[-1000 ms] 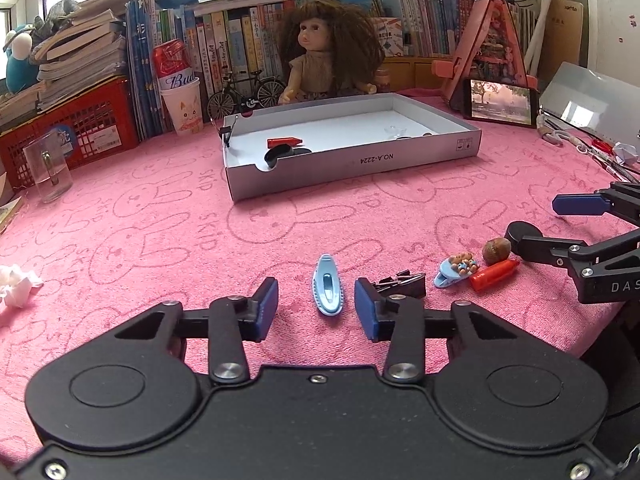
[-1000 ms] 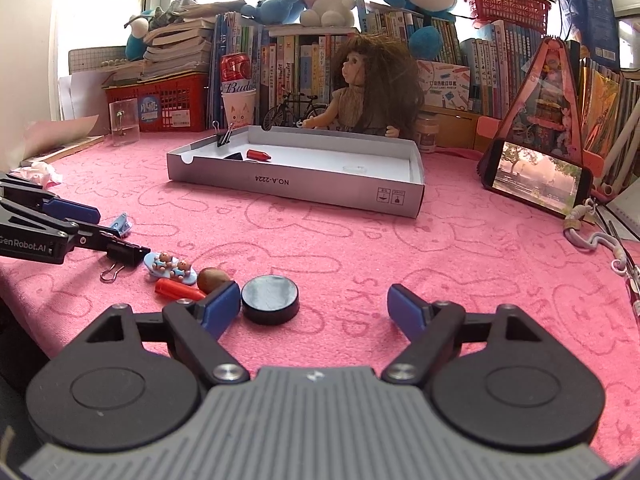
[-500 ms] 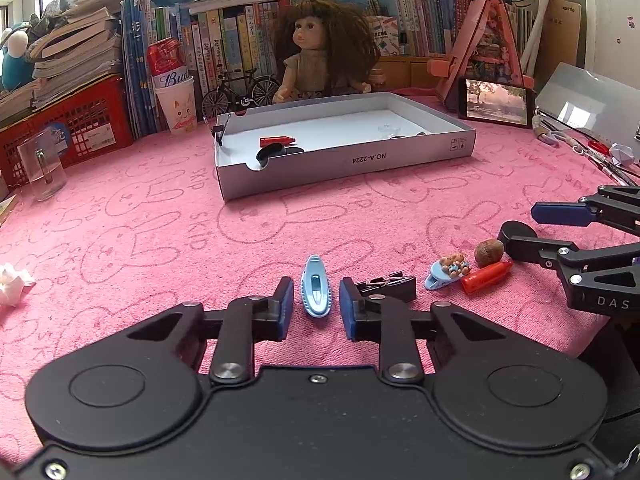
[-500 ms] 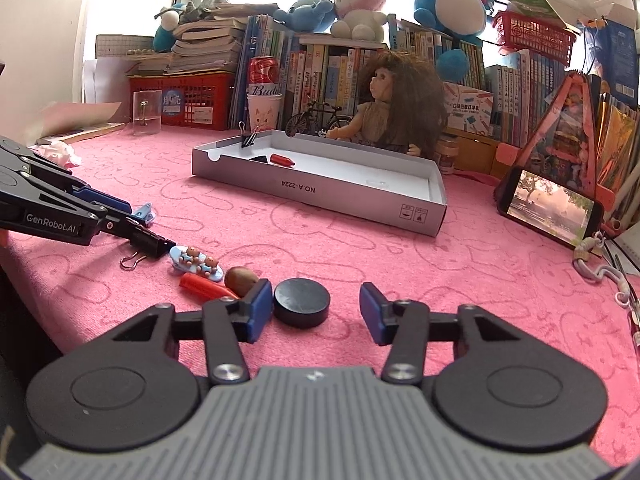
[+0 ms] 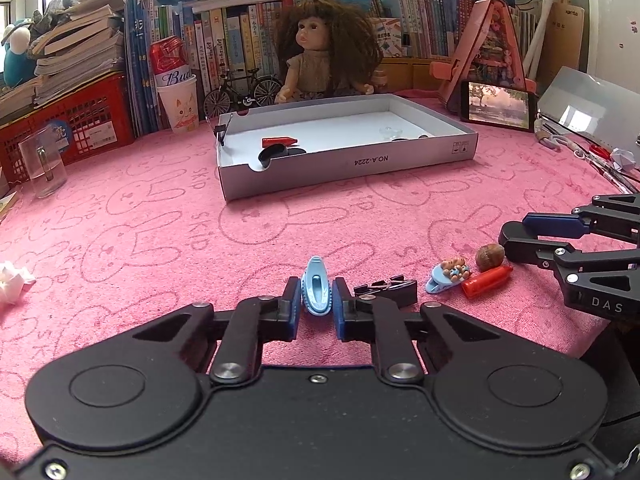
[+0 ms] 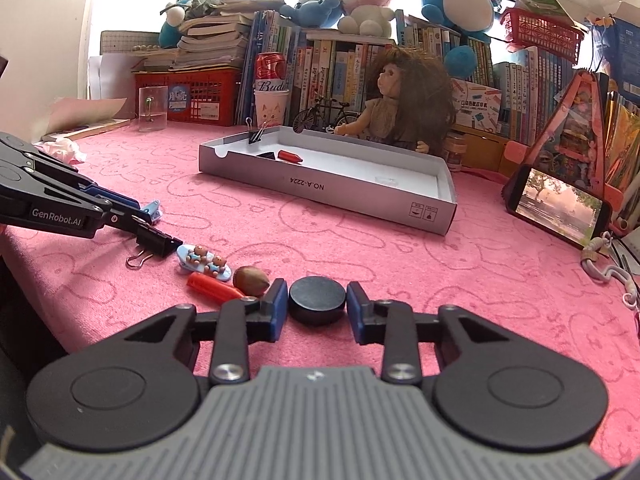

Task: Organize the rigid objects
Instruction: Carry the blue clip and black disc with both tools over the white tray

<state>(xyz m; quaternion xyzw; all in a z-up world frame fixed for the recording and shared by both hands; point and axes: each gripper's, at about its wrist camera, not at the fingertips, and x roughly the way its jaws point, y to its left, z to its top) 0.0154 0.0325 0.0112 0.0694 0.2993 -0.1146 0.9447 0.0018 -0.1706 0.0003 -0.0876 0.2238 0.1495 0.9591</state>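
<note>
Cloth (image 5: 132,240), pink and printed with rabbits, covers the whole table. Near its far side sits a shallow grey box (image 5: 352,166), and in it lie a red crayon (image 5: 280,142) and a dark disc (image 5: 269,155), with a black clip (image 6: 256,135) on one corner.

The left gripper (image 5: 316,303) is closed on a blue hair clip (image 5: 316,291) that lies flat on the cloth, both pads pressing its sides.

The right gripper (image 6: 317,307) has just been closing around a black puck (image 6: 317,300); its pads stand just beside the puck's edges with a thin gap on each side, so it has no hold.

Between the grippers, in a loose row on the cloth, lie a binder clip (image 5: 386,289), a bear clip (image 5: 448,276), a second crayon (image 5: 486,282) and a brown nut (image 5: 489,257).
</note>
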